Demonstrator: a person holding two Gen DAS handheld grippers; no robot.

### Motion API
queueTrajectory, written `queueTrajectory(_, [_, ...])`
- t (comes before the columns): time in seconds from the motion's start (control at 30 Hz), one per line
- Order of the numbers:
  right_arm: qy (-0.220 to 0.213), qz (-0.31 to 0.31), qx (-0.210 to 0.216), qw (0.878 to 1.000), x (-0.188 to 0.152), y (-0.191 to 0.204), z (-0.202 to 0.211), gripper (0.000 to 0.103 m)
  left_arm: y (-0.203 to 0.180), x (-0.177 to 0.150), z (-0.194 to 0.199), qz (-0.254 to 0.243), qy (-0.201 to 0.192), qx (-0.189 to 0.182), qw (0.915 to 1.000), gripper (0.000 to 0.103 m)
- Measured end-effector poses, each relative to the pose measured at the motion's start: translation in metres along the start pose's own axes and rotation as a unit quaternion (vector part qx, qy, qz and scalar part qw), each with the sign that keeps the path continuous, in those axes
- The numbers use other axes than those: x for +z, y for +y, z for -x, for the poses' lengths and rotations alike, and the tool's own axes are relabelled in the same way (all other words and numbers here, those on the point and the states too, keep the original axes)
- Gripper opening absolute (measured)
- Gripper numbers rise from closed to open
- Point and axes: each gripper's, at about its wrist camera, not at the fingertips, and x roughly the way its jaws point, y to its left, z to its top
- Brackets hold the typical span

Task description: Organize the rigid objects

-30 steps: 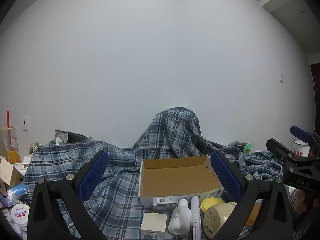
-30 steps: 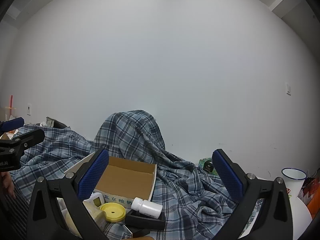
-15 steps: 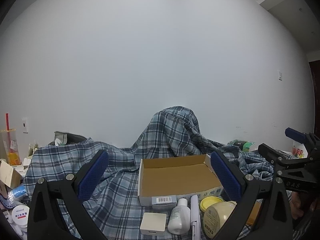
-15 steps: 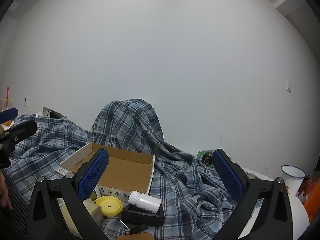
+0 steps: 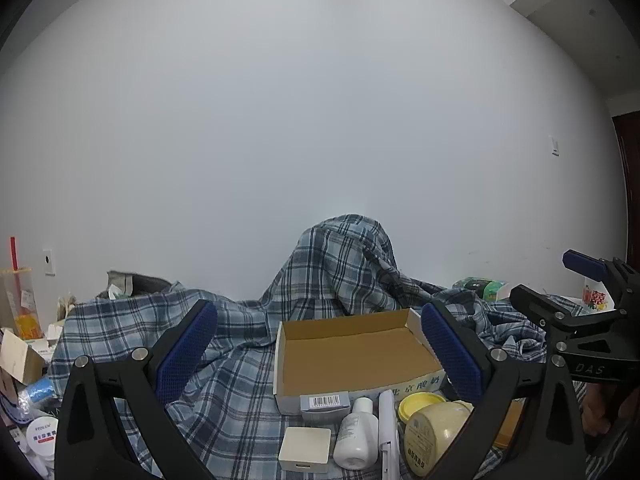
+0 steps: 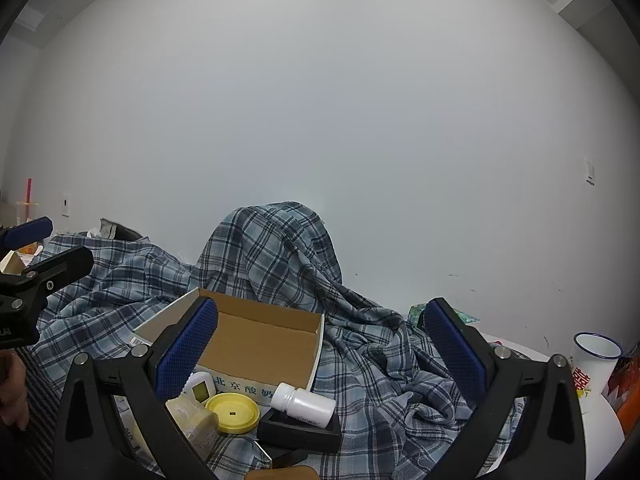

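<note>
Above cardboard box point(image 5: 352, 354), both hand-held grippers point(image 5: 320, 354) point(image 6: 322, 354) apparently level, agape

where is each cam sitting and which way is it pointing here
Left wrist: rides the left tongs, facing the open cardboard box and wall; own blue fingers show, right tongs at right edge.
Right wrist: rides the right tongs, seeing the box from its right, white bottle on a black tray; left tongs at left edge.
Shared: box, plaid cloth, yellow lid.
</note>
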Motion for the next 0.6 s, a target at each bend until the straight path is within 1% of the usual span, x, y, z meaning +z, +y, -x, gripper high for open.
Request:
queueTrajectory(0.2, [0.005, -0.002, -0.001, 1.0, 0.0, -0.001, -0.002, 0.103, 0.007, -0.001, -0.006, 0.021, 0.022, -0.008, 0.9995, 0.103])
queueTrajectory(0.33, [0.004, -0.001, 0.002, 1.0, -0.001, -0.001, -0.003, 0.103, 0.008, -0.001, -0.012, 0.024, 0.037, -0.013, 0.9989, 0.103])
queueTrajectory(0.4, [0.006, -0.003, 0.01, 1.0, -0.002, -0.001, -0.003, 0.103, 0.008, -0.001, -0.013, 0.022, 0.037, -0.013, 0.999, 0.103])
queueTrajectory(0.6, [0.017, 0.0, 0.011, 1.0, -0.004, 0.002, -0.007, 0.103, 0.008, 0.0, -0.014, 0.023, 0.037, -0.011, 0.999, 0.103])
